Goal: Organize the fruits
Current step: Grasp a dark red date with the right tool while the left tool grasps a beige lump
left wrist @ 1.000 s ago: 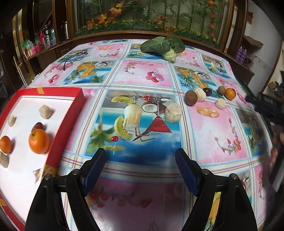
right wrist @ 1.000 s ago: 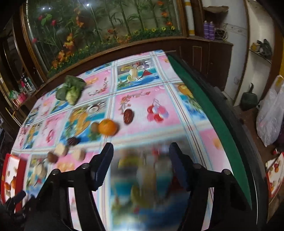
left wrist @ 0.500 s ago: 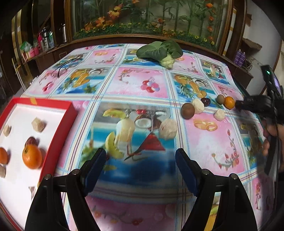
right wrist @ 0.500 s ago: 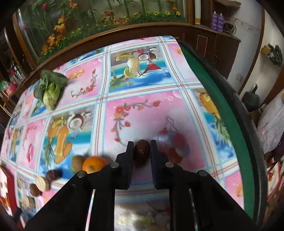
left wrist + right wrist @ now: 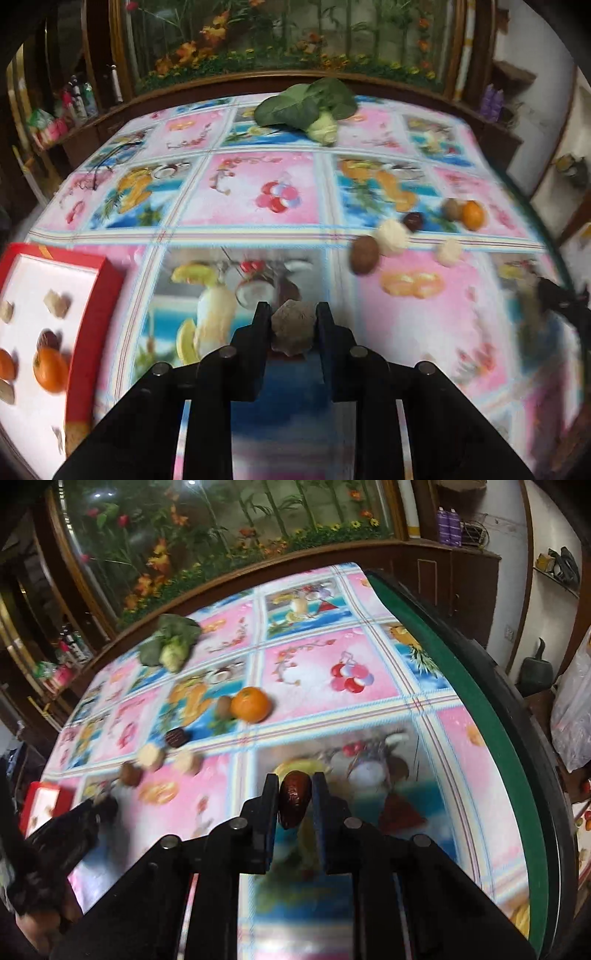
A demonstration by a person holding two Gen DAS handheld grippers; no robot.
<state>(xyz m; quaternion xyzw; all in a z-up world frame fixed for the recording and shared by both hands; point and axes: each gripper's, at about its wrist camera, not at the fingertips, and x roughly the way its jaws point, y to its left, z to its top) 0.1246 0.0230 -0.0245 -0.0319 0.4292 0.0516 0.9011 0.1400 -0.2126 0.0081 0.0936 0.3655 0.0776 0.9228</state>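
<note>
A: What does the left gripper (image 5: 292,326) have?
B: A pale, lumpy walnut (image 5: 291,332), pinched between its pads above the tablecloth (image 5: 258,192).
A: And the right gripper (image 5: 295,799)?
B: Clamped on a dark red date (image 5: 293,803).
A: The other fruit?
B: An orange (image 5: 250,704) and some small pieces lie loose on the cloth; more sit in the red tray (image 5: 94,332) at the left.

Both wrist views look down over the table (image 5: 258,192), sharing its fruits.
</note>
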